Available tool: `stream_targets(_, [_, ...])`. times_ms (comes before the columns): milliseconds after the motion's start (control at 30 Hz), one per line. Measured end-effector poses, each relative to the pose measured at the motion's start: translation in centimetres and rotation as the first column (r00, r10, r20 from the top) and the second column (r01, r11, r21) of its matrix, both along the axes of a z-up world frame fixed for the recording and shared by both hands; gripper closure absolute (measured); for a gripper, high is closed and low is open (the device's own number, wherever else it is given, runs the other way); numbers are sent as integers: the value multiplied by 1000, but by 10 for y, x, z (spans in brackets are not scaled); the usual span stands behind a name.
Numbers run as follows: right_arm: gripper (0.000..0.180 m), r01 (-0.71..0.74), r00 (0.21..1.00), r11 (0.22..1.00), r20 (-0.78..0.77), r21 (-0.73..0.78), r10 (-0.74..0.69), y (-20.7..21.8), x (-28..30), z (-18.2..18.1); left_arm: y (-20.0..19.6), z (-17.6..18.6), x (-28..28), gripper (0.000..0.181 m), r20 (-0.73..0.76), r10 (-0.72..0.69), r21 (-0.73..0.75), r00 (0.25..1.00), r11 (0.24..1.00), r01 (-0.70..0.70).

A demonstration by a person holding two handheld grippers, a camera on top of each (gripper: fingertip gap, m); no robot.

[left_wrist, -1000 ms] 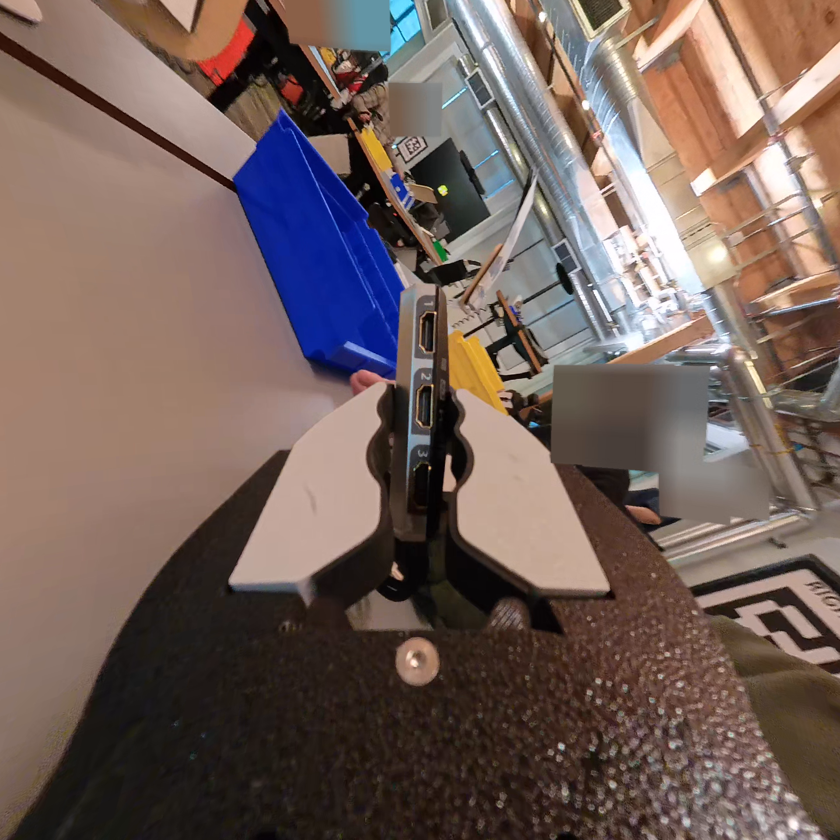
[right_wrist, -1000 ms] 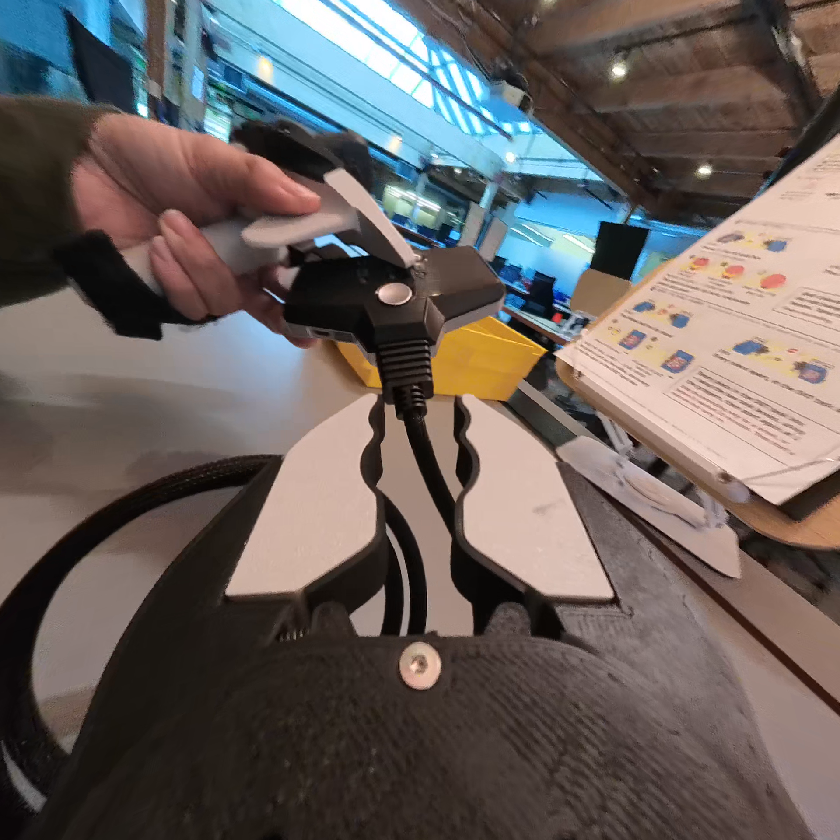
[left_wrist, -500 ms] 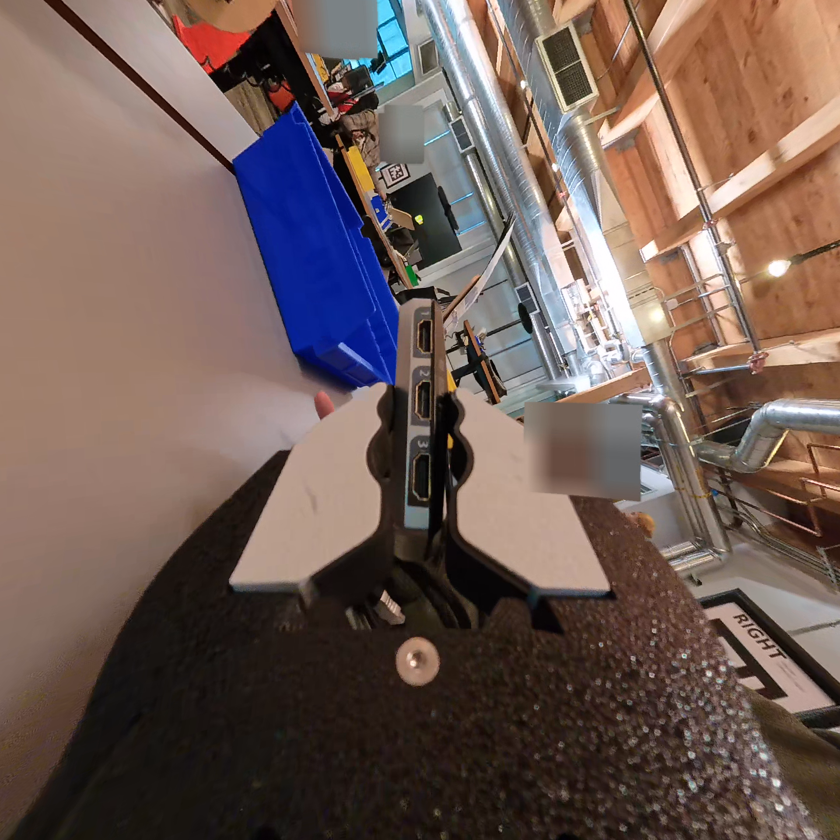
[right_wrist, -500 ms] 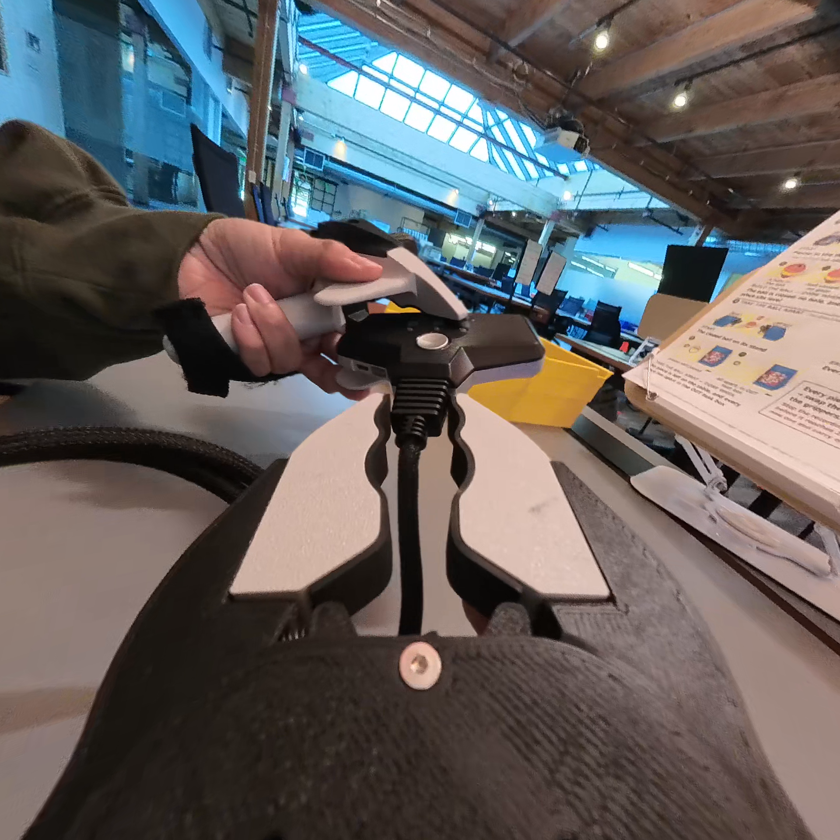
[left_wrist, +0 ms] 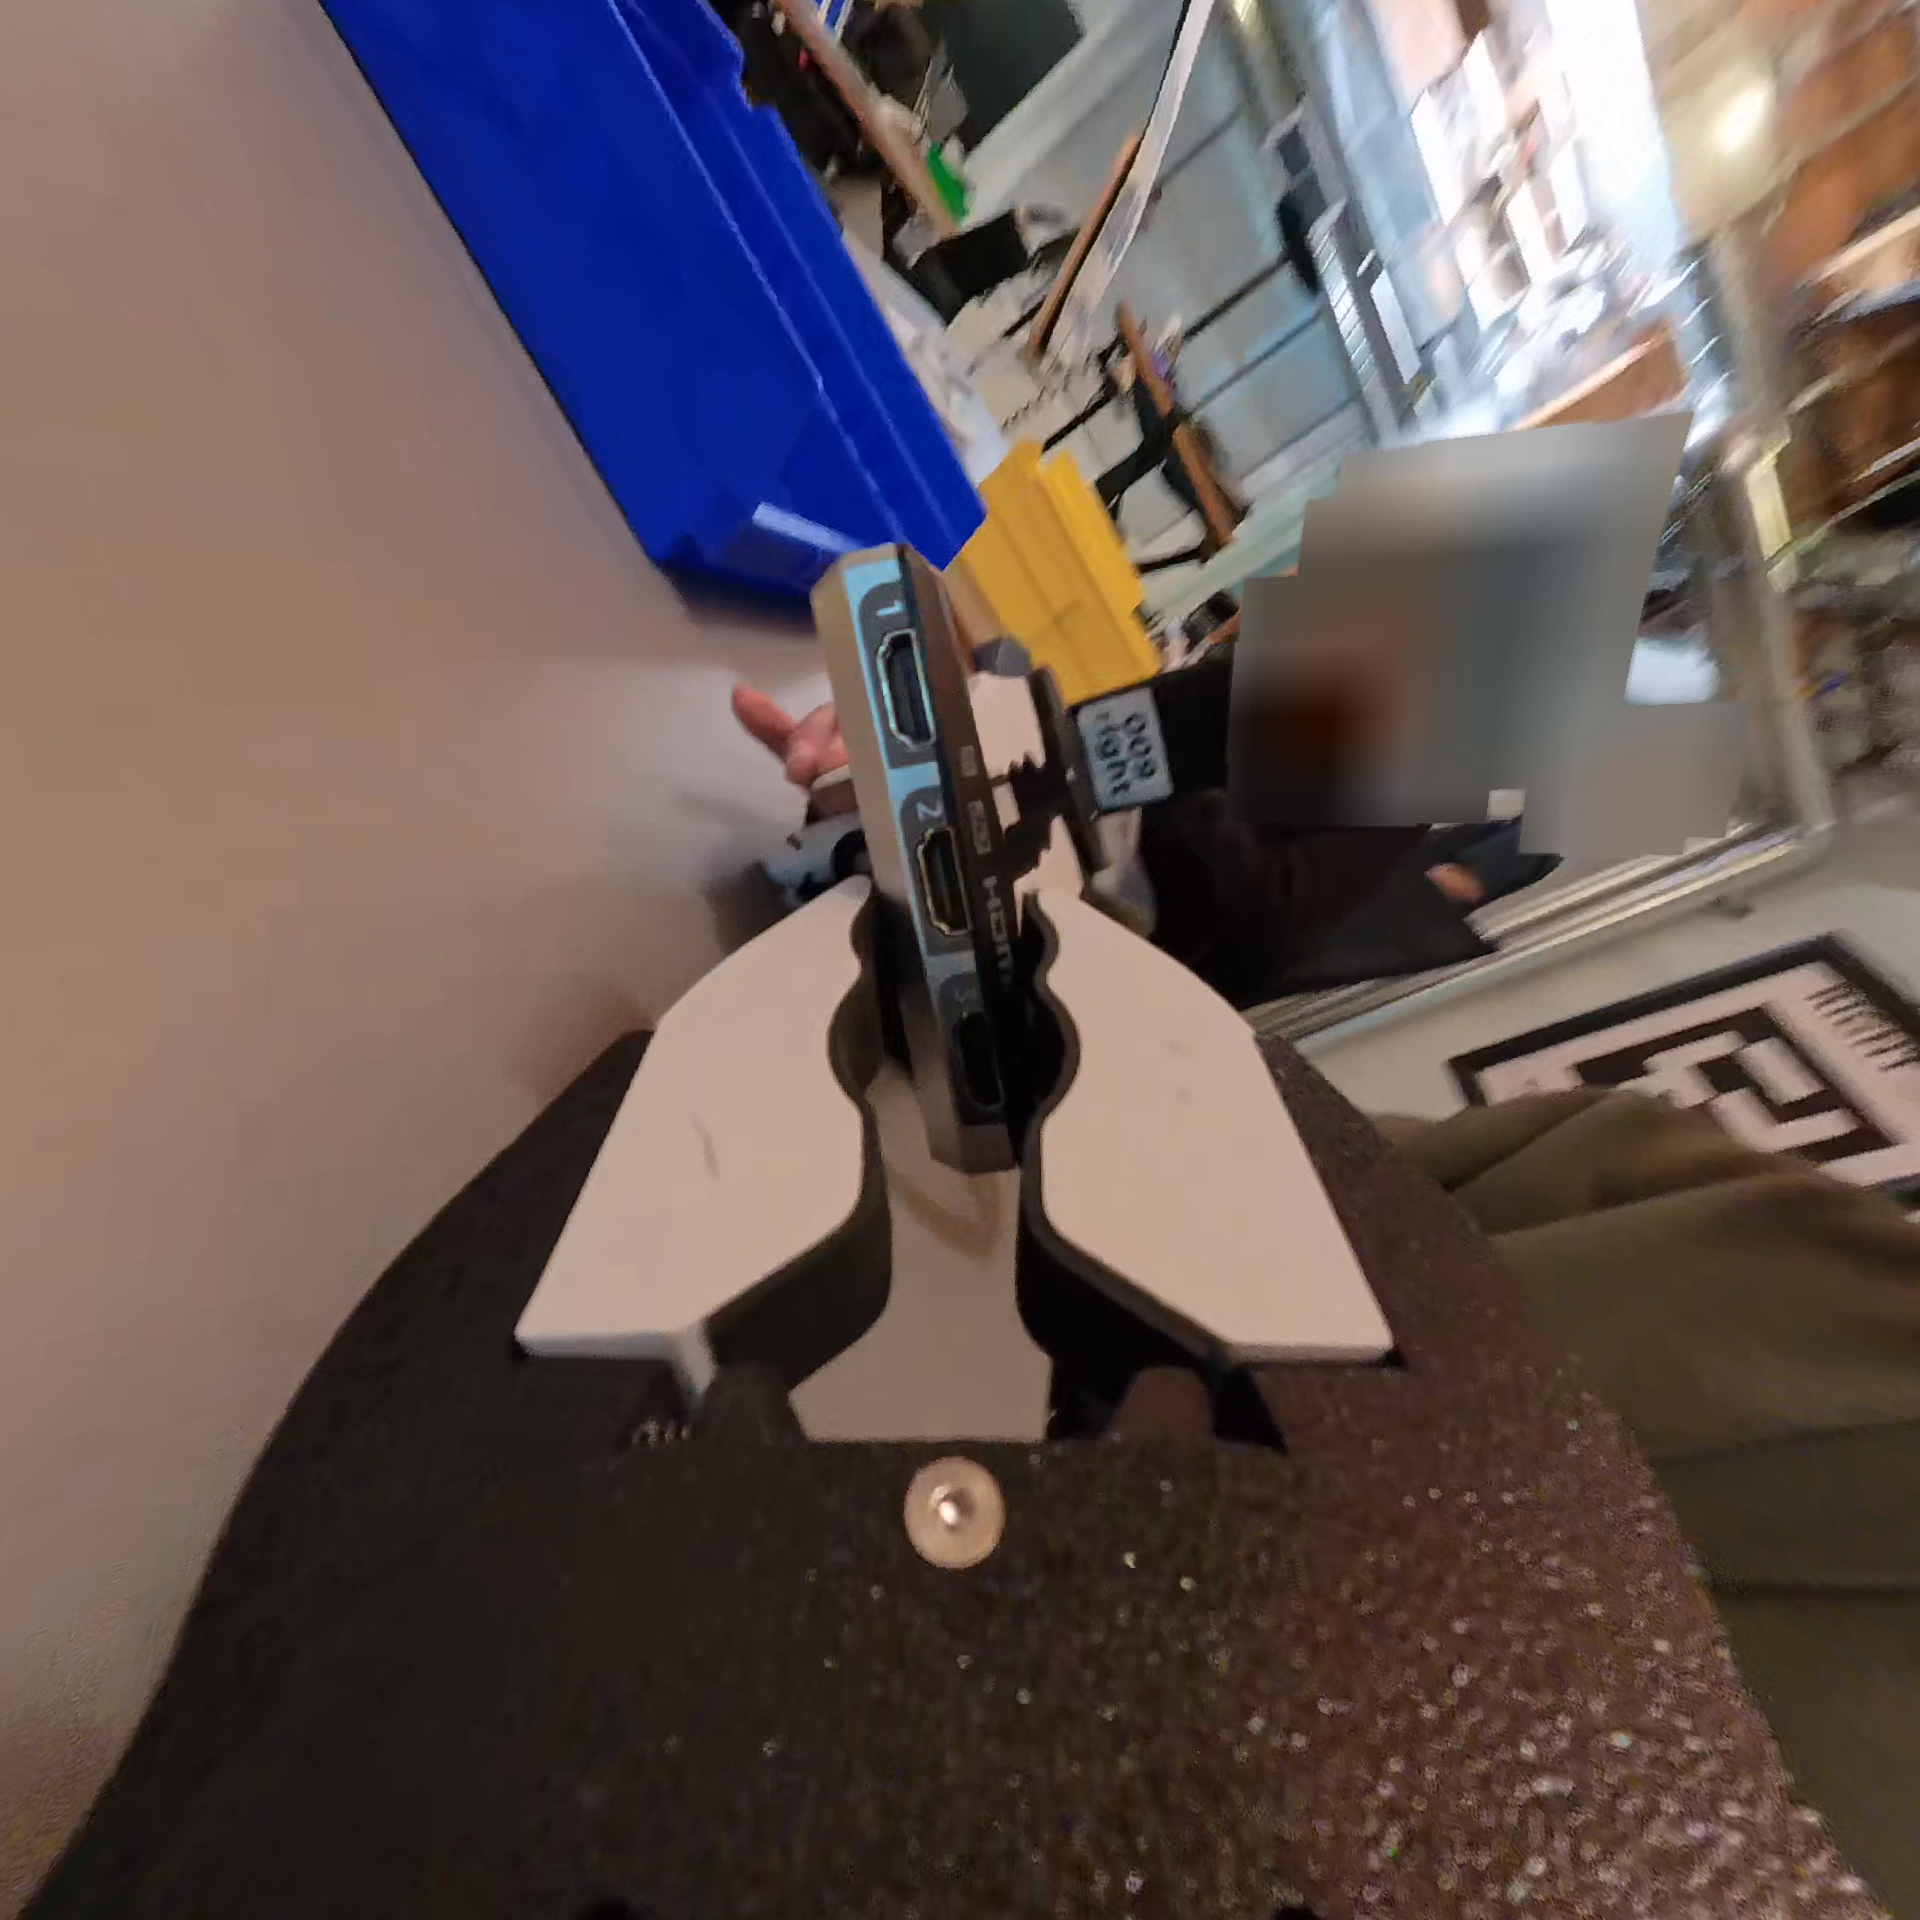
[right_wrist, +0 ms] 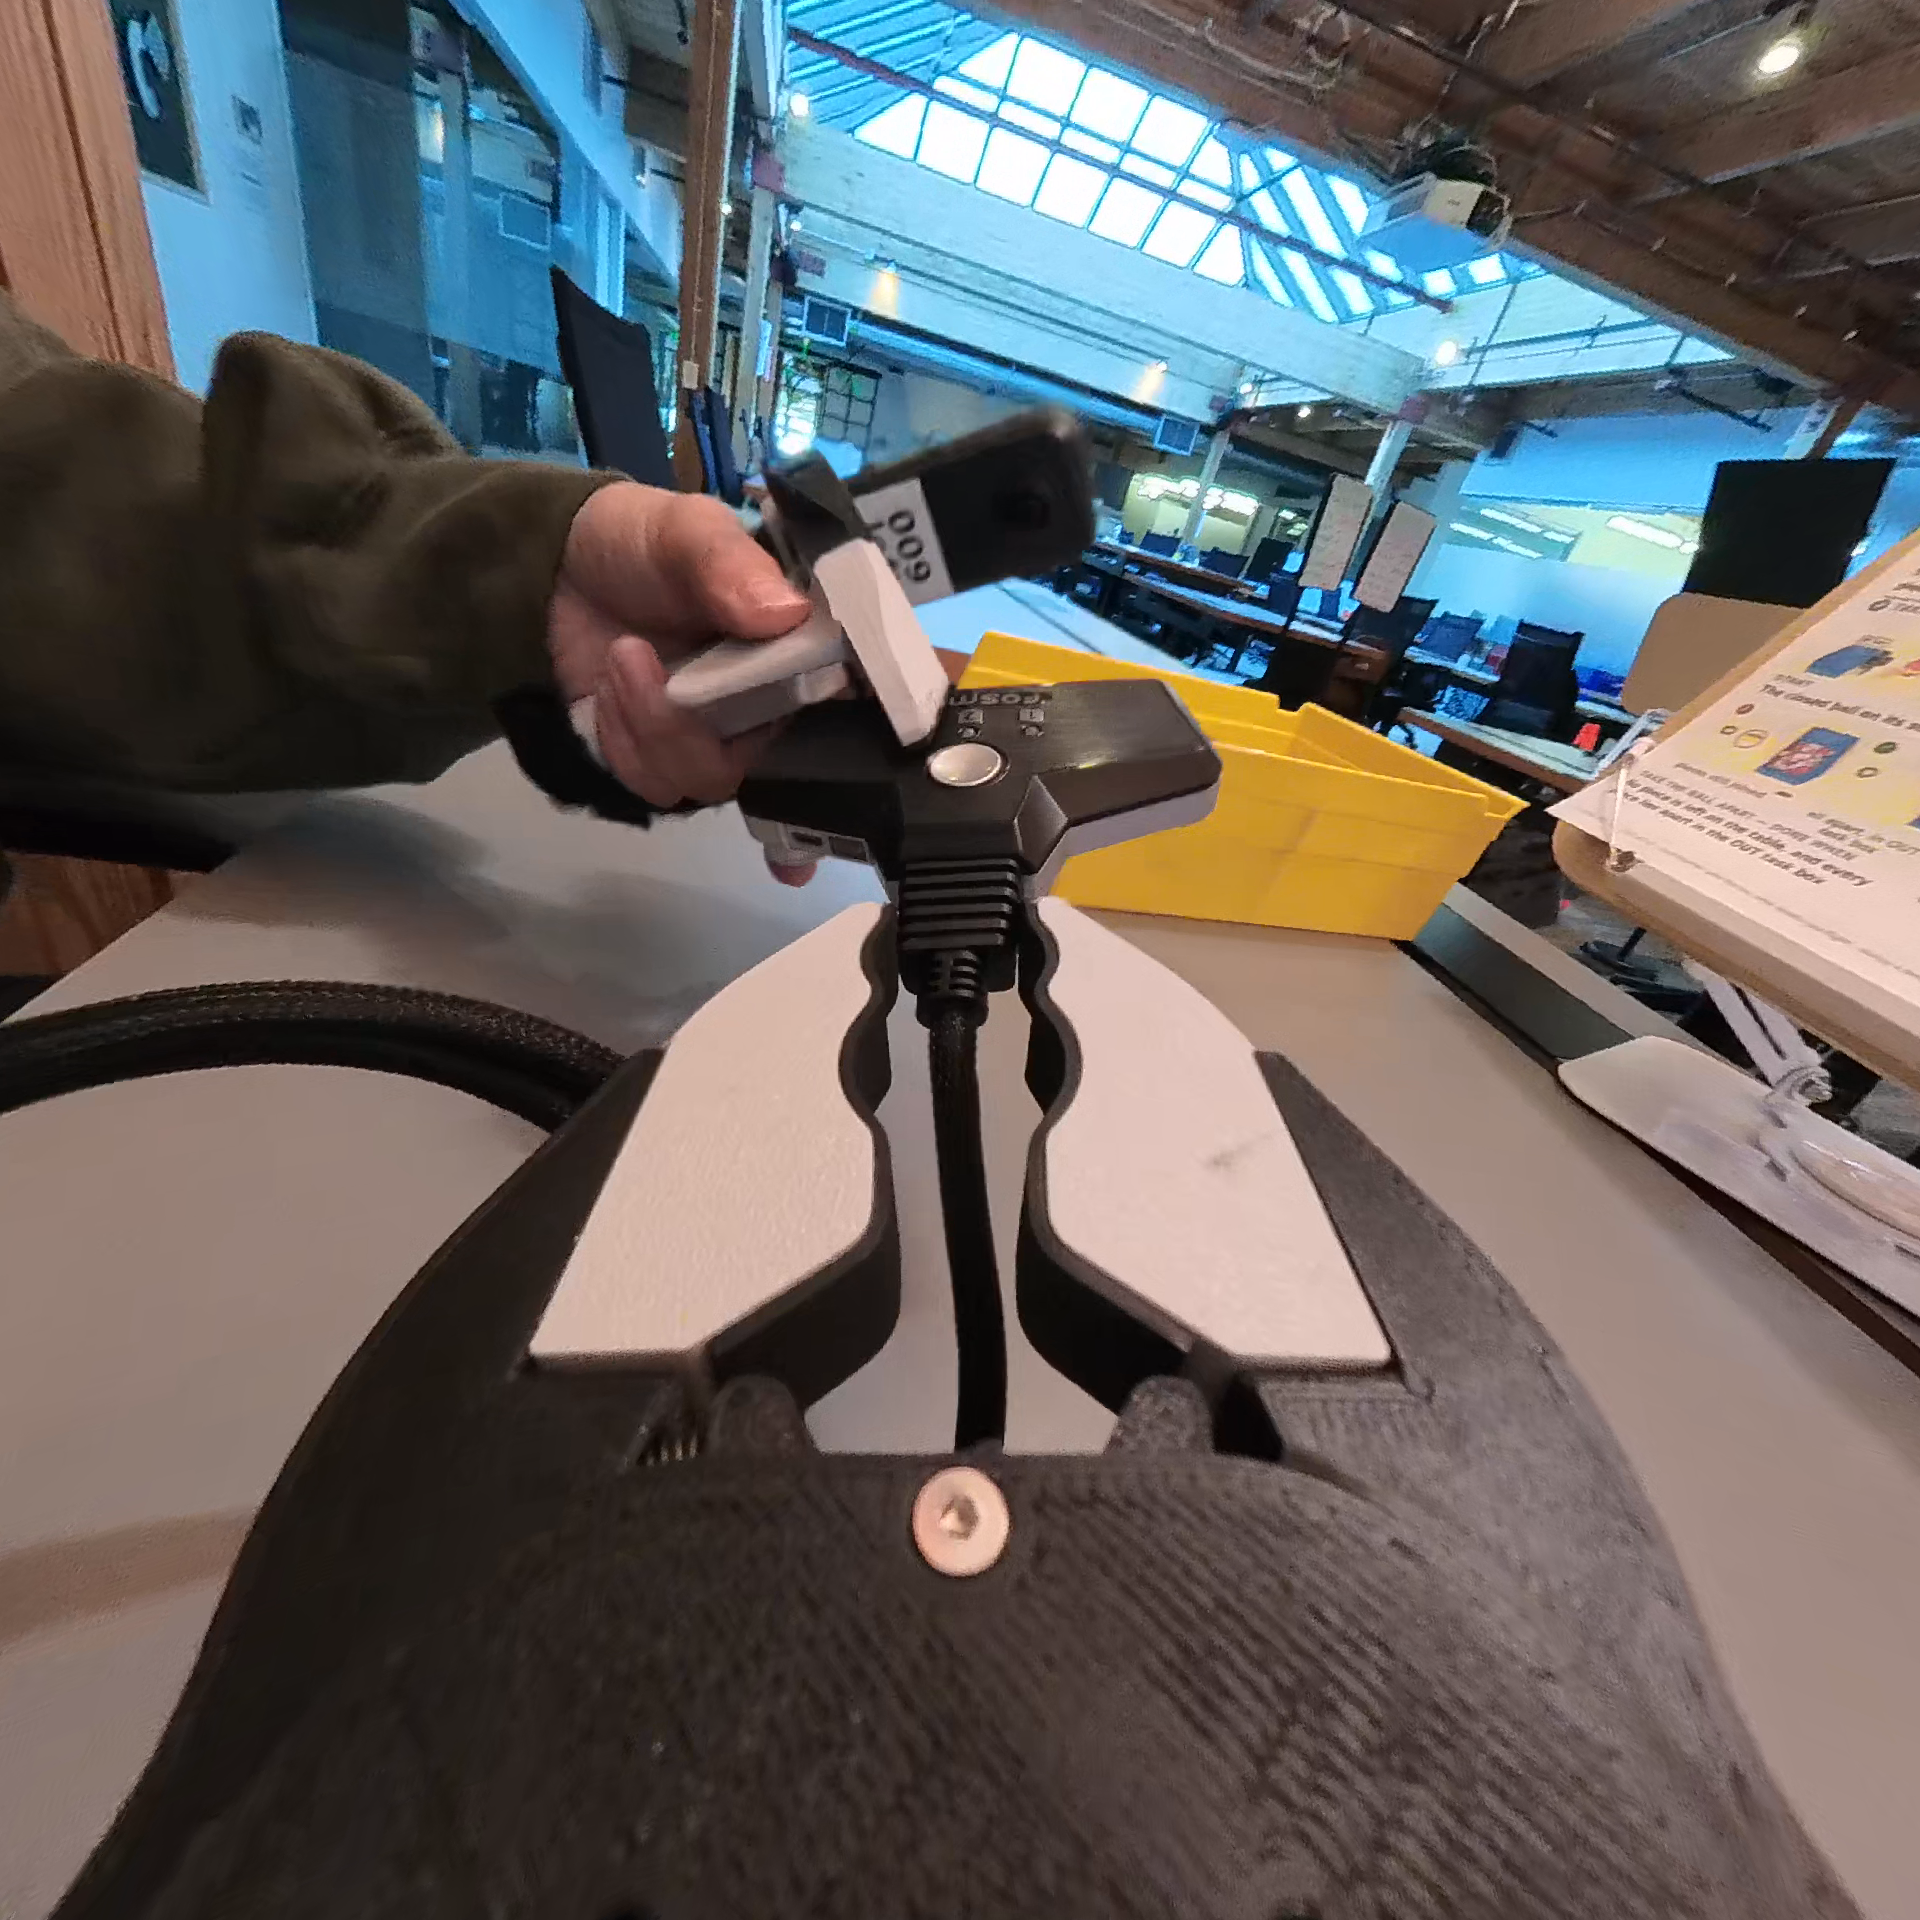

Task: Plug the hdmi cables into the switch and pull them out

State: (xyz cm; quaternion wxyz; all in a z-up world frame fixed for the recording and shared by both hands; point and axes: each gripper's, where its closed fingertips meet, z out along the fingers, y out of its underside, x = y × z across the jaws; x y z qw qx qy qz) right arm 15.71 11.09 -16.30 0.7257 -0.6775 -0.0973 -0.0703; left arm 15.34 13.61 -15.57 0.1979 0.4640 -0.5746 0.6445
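The HDMI switch [left_wrist: 914,727] is a flat black and grey box held edge-on, tilted, in my left gripper [left_wrist: 951,925], which is shut on it. Three empty ports face the left wrist camera. In the right wrist view the switch [right_wrist: 1039,748] lies flat above the table, with the left gripper's white finger [right_wrist: 883,655] on its top. My right gripper [right_wrist: 956,925] is shut on the ribbed collar of the switch's black braided cable [right_wrist: 961,1195]. The cable runs back between the fingers and loops off to the left [right_wrist: 260,1029].
A yellow bin [right_wrist: 1299,831] stands behind the switch, and a blue bin [left_wrist: 675,260] stands further along the grey table [right_wrist: 416,935]. An instruction sheet on a stand [right_wrist: 1766,810] overhangs the table's right edge. A hand in a green sleeve [right_wrist: 665,623] holds the left gripper.
The right gripper has moved up the cable to the ribbed collar at the switch. The switch now sits tilted in the left gripper, whose jaws stand slightly wider. The left view has swung.
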Motion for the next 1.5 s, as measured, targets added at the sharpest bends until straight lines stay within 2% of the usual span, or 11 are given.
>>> stream_targets(133, [158,36,999,999,-1,25,-36,0,4,3,2,1,9,160,-117,115,-235,986,962,-140])
stream_targets(267, [158,53,999,998,-2,41,-53,-1,6,5,3,-3,14,160,-217,219,-354,951,890,-286])
stream_targets(433, [151,130,989,989,68,66,-134,1,11,5,2,-3,19,160,-234,312,-343,921,860,-378])
stream_targets(500, [157,114,990,991,74,66,-119,1,9,5,2,-1,20,160,-231,327,-342,916,854,-391])
stream_targets(733, [158,113,992,991,50,76,-117,-1,11,7,1,3,22,160,-225,354,-362,908,835,-415])
stream_targets(1100, [157,108,989,994,-109,24,-105,1,14,5,2,3,26,160,-216,372,-364,902,827,-429])
stream_targets(1200, [157,93,985,996,-148,8,-90,0,14,4,1,4,24,160,-143,367,-327,919,859,-394])
stream_targets(1267, [157,72,980,997,-189,24,-66,-2,15,6,4,8,23,157,-39,379,-261,924,889,-376])
stream_targets(1367, [157,60,966,995,-254,77,-38,-12,21,12,31,29,25,155,199,477,-155,856,878,-453])
stream_targets(1500, [157,53,959,993,-282,104,-22,-19,26,14,58,48,15,153,479,422,42,770,865,-500])
